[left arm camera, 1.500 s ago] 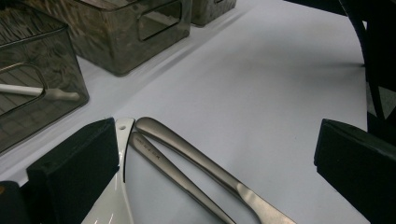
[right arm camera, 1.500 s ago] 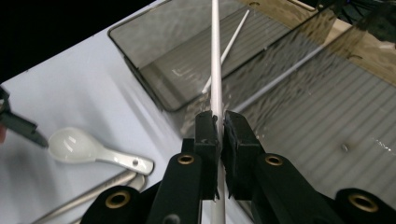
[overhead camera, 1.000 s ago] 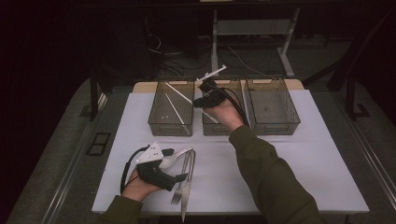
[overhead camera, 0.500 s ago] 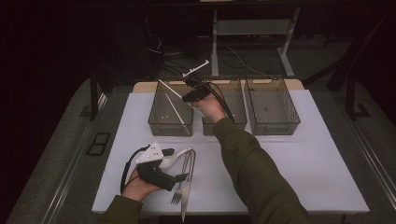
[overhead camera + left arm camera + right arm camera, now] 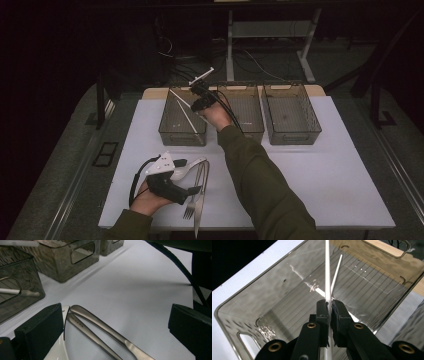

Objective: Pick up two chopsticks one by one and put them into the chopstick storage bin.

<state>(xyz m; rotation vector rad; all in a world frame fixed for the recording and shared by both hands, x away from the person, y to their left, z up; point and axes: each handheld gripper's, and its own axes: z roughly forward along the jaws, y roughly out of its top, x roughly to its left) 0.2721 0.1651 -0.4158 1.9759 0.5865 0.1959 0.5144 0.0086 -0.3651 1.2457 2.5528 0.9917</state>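
My right gripper (image 5: 196, 101) (image 5: 329, 303) is shut on a thin white chopstick (image 5: 327, 270) (image 5: 180, 97) and holds it over the left smoky bin (image 5: 167, 131) (image 5: 249, 295), tip pointing into it. A second white chopstick (image 5: 191, 124) (image 5: 336, 271) lies slanted inside that bin. At the table's front left my left gripper (image 5: 190, 176) (image 5: 115, 325) rests open. Two metal cutlery handles (image 5: 100, 325) lie on the table between its jaws, untouched by the pads. A pale spoon (image 5: 187, 167), a fork (image 5: 191, 202) and a knife (image 5: 199, 212) lie beside it.
Two more smoky bins, a middle one (image 5: 250, 127) and a right one (image 5: 292, 132), stand in a row with the left bin at the back of the white table (image 5: 325, 180). The person's right forearm (image 5: 255, 175) reaches across the table's middle.
The right gripper has carried the chopstick leftward from the middle bin to above the left bin, sinking slightly. The left gripper and the cutlery have stayed put.
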